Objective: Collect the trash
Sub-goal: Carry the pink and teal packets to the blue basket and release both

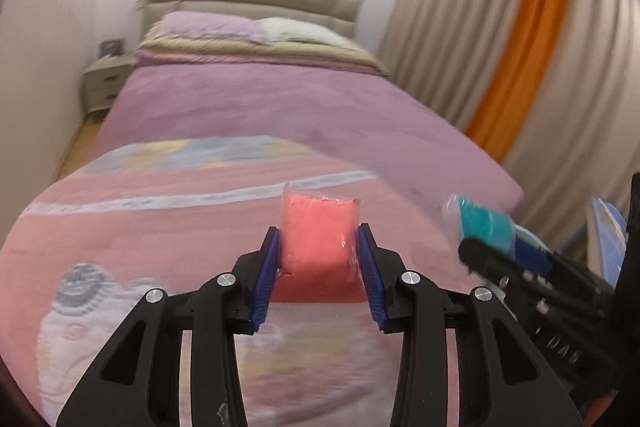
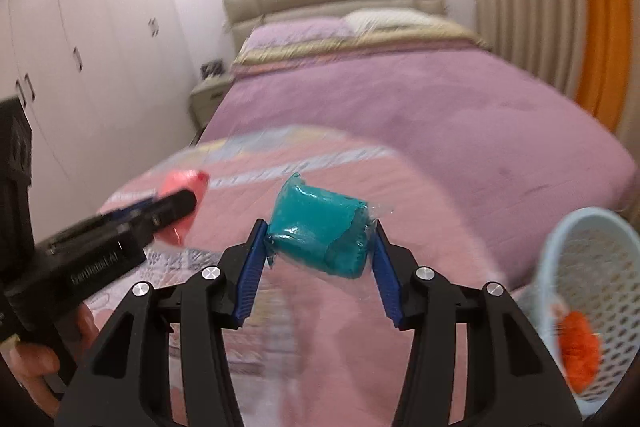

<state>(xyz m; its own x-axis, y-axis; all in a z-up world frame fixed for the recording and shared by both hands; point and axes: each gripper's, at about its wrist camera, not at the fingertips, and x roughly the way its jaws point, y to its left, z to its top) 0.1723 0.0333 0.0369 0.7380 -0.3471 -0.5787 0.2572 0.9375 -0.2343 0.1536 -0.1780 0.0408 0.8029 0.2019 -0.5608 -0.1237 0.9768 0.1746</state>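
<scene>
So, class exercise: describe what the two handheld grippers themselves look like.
Both the left gripper and the right gripper have black angular linkage arms joined by round silver bolts, and ribbed blue pads lining the fingers. The left gripper's black body carries pale lettering, too blurred to read. No cables show.

Left gripper [image 1: 318,259] and right gripper [image 2: 320,247] are both raised side by side, jaws clamped on loads.

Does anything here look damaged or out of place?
Nothing looks damaged. The left gripper holds a pink wrapped lump, the right gripper a teal one, above the bed. The basket is tilted.
</scene>
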